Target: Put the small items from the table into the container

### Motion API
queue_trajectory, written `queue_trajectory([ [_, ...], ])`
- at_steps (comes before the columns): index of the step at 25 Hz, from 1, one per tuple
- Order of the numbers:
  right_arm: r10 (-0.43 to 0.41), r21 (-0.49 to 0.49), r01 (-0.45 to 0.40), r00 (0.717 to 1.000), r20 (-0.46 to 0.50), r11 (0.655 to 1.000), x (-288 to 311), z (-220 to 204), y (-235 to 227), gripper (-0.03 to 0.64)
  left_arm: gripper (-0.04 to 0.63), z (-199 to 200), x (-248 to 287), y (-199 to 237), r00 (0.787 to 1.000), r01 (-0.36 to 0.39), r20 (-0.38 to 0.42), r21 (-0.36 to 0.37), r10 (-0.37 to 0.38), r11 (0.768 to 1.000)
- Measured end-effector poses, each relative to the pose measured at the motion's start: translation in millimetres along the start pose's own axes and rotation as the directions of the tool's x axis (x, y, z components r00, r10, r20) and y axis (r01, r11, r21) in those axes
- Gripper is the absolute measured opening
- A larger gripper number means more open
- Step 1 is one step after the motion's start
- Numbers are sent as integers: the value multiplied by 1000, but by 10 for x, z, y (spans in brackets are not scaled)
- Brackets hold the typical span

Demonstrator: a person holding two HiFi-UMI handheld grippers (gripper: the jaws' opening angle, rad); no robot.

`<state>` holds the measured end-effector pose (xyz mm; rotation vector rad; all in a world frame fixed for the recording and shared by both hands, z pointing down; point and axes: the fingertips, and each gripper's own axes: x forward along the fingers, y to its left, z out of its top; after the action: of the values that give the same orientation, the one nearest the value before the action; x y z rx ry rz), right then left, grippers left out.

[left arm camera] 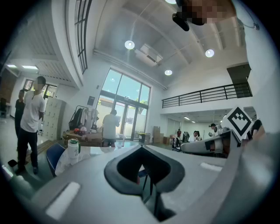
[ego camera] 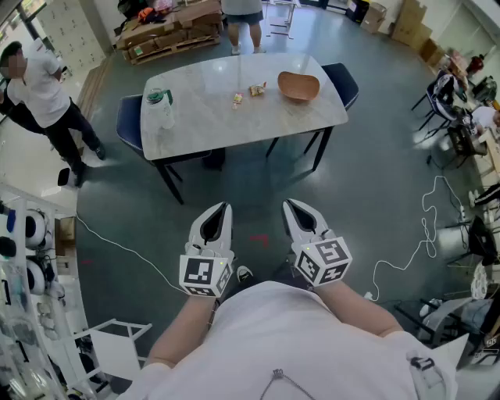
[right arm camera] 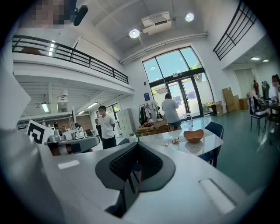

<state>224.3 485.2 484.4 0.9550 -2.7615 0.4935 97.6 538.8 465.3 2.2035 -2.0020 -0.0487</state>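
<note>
A white marble table [ego camera: 234, 125] stands a few steps ahead of me. On it lie two small wrapped items [ego camera: 237, 98] [ego camera: 257, 90] beside a wooden bowl [ego camera: 298, 86]. My left gripper [ego camera: 221, 209] and right gripper [ego camera: 293, 205] are held side by side over the floor, well short of the table. Both are shut with nothing between their jaws. The right gripper view shows its gripper [right arm camera: 135, 146] shut, with the bowl [right arm camera: 193, 135] and the items [right arm camera: 176, 141] far beyond it. In the left gripper view the gripper [left arm camera: 141, 148] points level at the table's left end.
A bottle with a green cap [ego camera: 160, 105] stands at the table's left end. Blue chairs [ego camera: 129, 125] [ego camera: 342, 82] flank the table. One person [ego camera: 43, 94] stands at left, another [ego camera: 242, 23] beyond the table. A white cable [ego camera: 422, 234] lies on the floor at right, racks [ego camera: 31, 312] at left.
</note>
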Motion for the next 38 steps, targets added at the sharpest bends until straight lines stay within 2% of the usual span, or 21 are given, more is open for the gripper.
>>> queue_trajectory([
  [9,11,24,-11,1000,13,1000,6,-37,27,25,9,3,-18,-3,1000,-2,9,10,2,1000],
  [14,-4,45,3,1000,18,999,10,-62,51,25,9,78,-116,60,998,-24,61,19,22,1000],
  [19,-33,51,33,999,6,998,-33,-79,22,25,9,38,-108,216,995,-72,64,-42,75,997],
  [25,-90,62,91,996,-25,994,-83,-137,-162,25,9,39,105,98,997,-30,72,-54,34,998],
  [29,-97,68,98,995,-17,993,-2,-94,-340,25,9,6,372,73,998,-13,59,-45,16,999],
  [33,-83,114,85,996,-20,990,307,-37,-536,25,9,37,627,196,999,-33,43,-10,33,999],
  [38,-15,140,17,1000,-12,990,925,153,-603,25,9,-92,1018,573,996,-76,-40,-13,75,997],
])
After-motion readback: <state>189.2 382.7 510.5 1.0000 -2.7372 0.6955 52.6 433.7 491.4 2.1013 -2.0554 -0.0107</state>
